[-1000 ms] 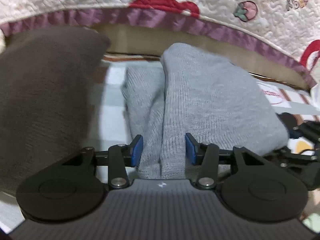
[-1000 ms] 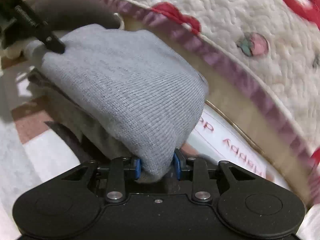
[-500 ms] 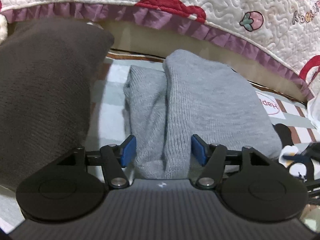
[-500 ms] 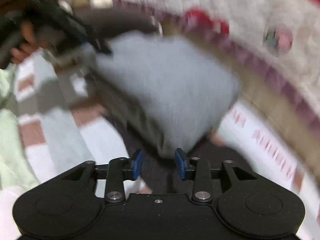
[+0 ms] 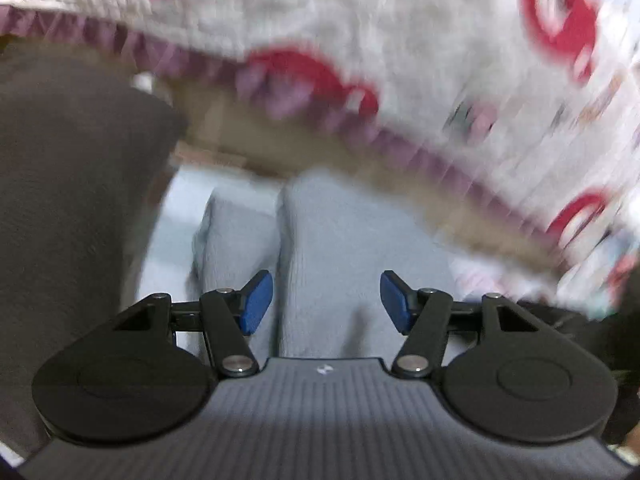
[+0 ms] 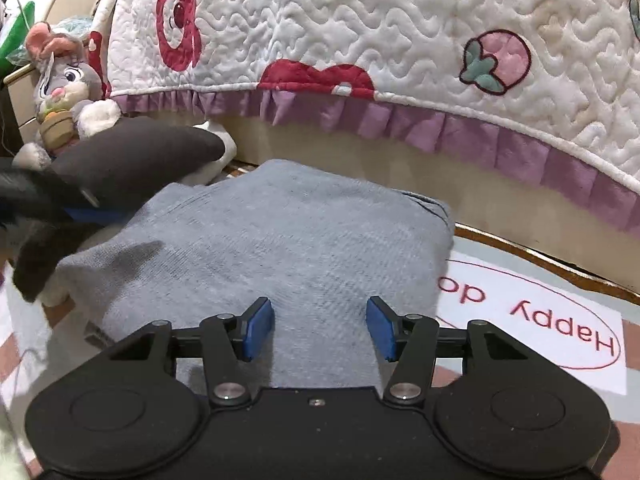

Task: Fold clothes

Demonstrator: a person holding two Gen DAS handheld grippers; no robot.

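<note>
A grey knitted garment (image 6: 280, 240) lies folded on the floor mat in front of the bed; it also shows in the blurred left wrist view (image 5: 340, 248). My right gripper (image 6: 320, 328) is open and empty just above the garment's near edge. My left gripper (image 5: 326, 300) is open and empty over the garment's other side, and it shows at the left of the right wrist view (image 6: 84, 212). A dark brown folded garment (image 5: 72, 200) lies to the left, also in the right wrist view (image 6: 140, 152).
A quilted bedspread (image 6: 400, 40) with a purple frill hangs over the bed edge behind the clothes. A plush rabbit (image 6: 64, 96) sits at the back left. The mat bears a "Happy" label (image 6: 532, 320) to the right.
My right gripper let go of the grey garment, opened and drew back; the garment now lies flat. My left gripper opened wider and is moving, blurring its view.
</note>
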